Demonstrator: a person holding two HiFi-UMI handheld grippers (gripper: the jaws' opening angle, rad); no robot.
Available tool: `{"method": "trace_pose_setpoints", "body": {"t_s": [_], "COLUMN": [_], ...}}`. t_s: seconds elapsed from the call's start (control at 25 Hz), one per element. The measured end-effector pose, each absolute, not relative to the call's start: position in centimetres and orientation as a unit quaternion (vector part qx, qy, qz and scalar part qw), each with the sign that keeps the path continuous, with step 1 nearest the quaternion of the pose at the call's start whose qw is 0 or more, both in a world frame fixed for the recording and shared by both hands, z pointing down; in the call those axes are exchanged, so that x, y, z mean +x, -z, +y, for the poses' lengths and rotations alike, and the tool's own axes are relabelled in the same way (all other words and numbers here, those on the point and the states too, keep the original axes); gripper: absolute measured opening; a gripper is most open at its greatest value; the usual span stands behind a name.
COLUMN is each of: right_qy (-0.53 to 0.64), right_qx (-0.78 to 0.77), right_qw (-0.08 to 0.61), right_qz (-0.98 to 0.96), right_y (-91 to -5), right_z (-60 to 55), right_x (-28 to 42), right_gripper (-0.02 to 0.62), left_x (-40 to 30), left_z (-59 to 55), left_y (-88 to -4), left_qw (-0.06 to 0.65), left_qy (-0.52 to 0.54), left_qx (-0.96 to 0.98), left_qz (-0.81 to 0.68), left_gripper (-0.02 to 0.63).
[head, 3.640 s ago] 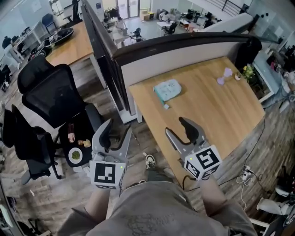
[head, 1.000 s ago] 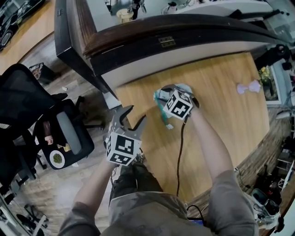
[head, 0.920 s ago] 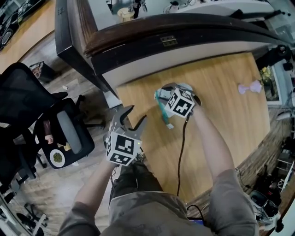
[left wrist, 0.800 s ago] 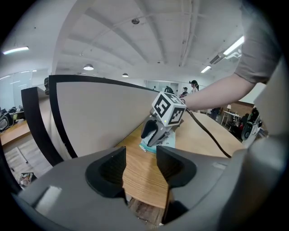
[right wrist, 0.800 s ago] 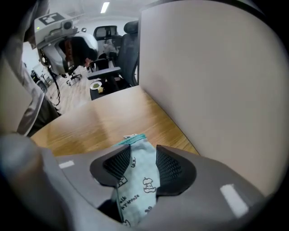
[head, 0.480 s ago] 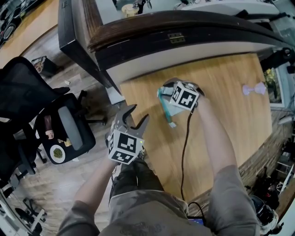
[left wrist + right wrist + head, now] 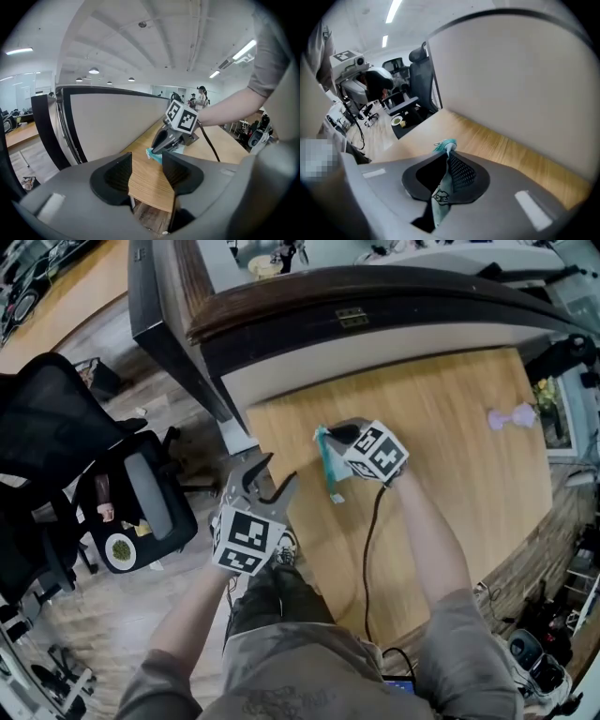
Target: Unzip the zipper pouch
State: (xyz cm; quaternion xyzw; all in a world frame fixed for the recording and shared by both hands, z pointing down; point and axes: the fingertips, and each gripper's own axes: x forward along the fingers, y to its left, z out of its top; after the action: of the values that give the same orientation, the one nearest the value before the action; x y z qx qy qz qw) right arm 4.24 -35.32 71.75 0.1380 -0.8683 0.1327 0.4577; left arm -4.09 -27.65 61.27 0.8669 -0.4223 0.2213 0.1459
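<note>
teal zipper pouch (image 7: 440,201) is now pinched in the right gripper (image 7: 339,434), whose jaws have just closed on it at the desk (image 7: 450,427); left gripper (image 7: 146,173) (jaws apart, empty) is free for the zip.

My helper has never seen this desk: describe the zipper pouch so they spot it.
On the light wooden desk beside the dark-topped partition, look near the left end. There the right gripper, whose jaws have just been closing, is shut on a pale teal fabric zipper pouch. It is the only teal thing there; the lilac bow-shaped piece lies far right.
</note>
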Motion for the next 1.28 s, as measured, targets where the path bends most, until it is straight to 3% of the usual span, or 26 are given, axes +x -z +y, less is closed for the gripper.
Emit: {"method": "trace_pose_setpoints", "body": {"t_s": [0.32,0.48,0.84,1.12,1.28], "right_qy": [-0.120,-0.075,-0.005,-0.004,-0.002], "right_qx": [0.278,0.329,0.411,0.400,0.412], "right_qw": [0.309,0.244,0.177,0.126,0.117], "right_qz": [-0.902,-0.909,-0.894,-0.908,-0.904], "right_y": [-60.6,-53.3,-41.0,-35.5,-34.3], "right_z": [-32.6,-31.0,-26.8,-20.9,-17.7], "right_x": [4.6,4.4,4.3,4.2,5.2], "right_gripper": [0.025,0.025,0.025,0.025,0.025], "left_x": [-6.0,-5.7,-7.4,-8.6,-8.9], "left_z": [-25.7,-24.2,-21.0,-16.8,-14.4], "left_y": [-55.9,-50.8,-41.0,-38.0,-37.6], "left_qw": [0.105,0.107,0.083,0.035,0.048], "left_qy": [-0.216,-0.152,-0.078,-0.118,-0.110], "left_qx": [0.870,0.890,0.897,0.893,0.893], "left_qz": [-0.431,-0.417,-0.427,-0.434,-0.433], "left_gripper": [0.198,0.199,0.199,0.199,0.199]}}
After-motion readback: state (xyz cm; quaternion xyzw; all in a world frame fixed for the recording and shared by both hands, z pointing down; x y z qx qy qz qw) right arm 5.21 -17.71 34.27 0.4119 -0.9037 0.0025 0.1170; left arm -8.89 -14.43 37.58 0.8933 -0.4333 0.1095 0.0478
